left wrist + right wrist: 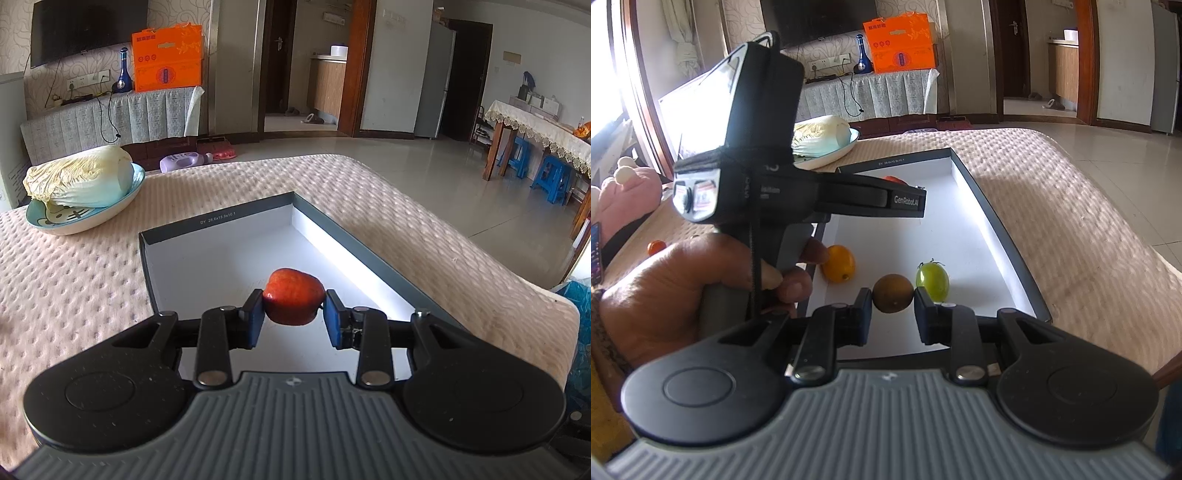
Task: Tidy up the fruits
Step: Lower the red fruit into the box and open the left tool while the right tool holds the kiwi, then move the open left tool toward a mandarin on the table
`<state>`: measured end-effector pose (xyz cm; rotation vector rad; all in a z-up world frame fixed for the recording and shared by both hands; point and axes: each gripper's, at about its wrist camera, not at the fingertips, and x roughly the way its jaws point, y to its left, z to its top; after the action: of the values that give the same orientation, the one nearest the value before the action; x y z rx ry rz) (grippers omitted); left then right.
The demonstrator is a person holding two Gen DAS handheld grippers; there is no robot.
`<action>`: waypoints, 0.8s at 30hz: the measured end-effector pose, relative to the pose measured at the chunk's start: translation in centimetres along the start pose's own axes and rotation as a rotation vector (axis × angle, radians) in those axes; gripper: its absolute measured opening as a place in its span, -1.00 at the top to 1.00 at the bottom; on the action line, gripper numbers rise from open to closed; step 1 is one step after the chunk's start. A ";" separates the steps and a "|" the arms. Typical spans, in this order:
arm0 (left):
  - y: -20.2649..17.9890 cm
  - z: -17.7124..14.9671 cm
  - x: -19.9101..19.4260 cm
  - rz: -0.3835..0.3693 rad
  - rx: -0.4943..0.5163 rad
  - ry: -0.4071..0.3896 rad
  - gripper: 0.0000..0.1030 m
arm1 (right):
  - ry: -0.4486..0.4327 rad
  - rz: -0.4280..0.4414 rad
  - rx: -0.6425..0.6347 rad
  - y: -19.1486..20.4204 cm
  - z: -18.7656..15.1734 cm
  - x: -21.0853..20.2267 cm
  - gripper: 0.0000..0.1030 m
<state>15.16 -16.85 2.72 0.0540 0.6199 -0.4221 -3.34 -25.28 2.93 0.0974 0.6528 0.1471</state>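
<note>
- Both grippers hang over a shallow grey-rimmed box [332,225] laid on a quilted pink cover [74,288], each with a fruit clamped in its blue pads.
- The left gripper [294,312] pinches a red fruit [293,295] by its sides, apparently just above the box's white floor near the middle; whether the fruit touches the floor cannot be told.
- The right gripper [893,308] is closed tight on a small brown fruit [893,293] by the box's near edge.
- Already in the box, by the look of it: an orange-yellow fruit [839,264] against the left wall and a green tomato-like fruit [932,282] just beside the brown one.
- Left to do, as I judge it: set down both held fruits, then fetch a small red-orange fruit [656,246] lying out on the cover, left of the box.
- Only the right wrist view shows the settled fruits, the stray one, and the person's hand [701,288] around the left tool's handle.
- Only the left wrist view shows the red fruit's grip clearly, the right view catching just a sliver of it; it also gives the fuller look at a cabbage [79,177] in a blue dish [110,214] at the cover's far left corner.
</note>
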 end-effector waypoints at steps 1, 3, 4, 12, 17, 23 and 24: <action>0.0 0.0 0.0 0.003 0.001 0.001 0.22 | 0.001 -0.001 0.001 0.0 0.0 0.1 0.46; 0.2 -0.1 0.0 0.006 -0.002 0.003 0.19 | 0.002 -0.002 0.002 0.0 0.1 0.2 0.46; 0.2 -0.1 -0.1 0.007 -0.004 0.001 0.06 | 0.000 -0.001 0.002 0.0 0.1 0.3 0.46; -0.1 -0.2 -1.8 0.005 0.008 -0.051 -0.28 | -0.001 -0.005 0.010 -0.1 0.1 0.5 0.46; -0.2 -0.6 -3.4 0.020 0.020 -0.066 -0.28 | -0.009 0.002 0.014 0.0 0.0 0.6 0.46; 1.0 -1.3 -6.7 0.050 0.027 -0.085 -0.28 | -0.012 -0.006 0.026 -0.2 0.2 0.9 0.45; 1.3 -1.4 -7.2 0.056 0.021 -0.085 -0.28 | -0.012 -0.009 0.031 -0.3 0.2 1.0 0.45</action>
<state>9.61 -12.81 5.57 0.0731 0.5288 -0.3747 -2.44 -25.42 2.46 0.1253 0.6437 0.1279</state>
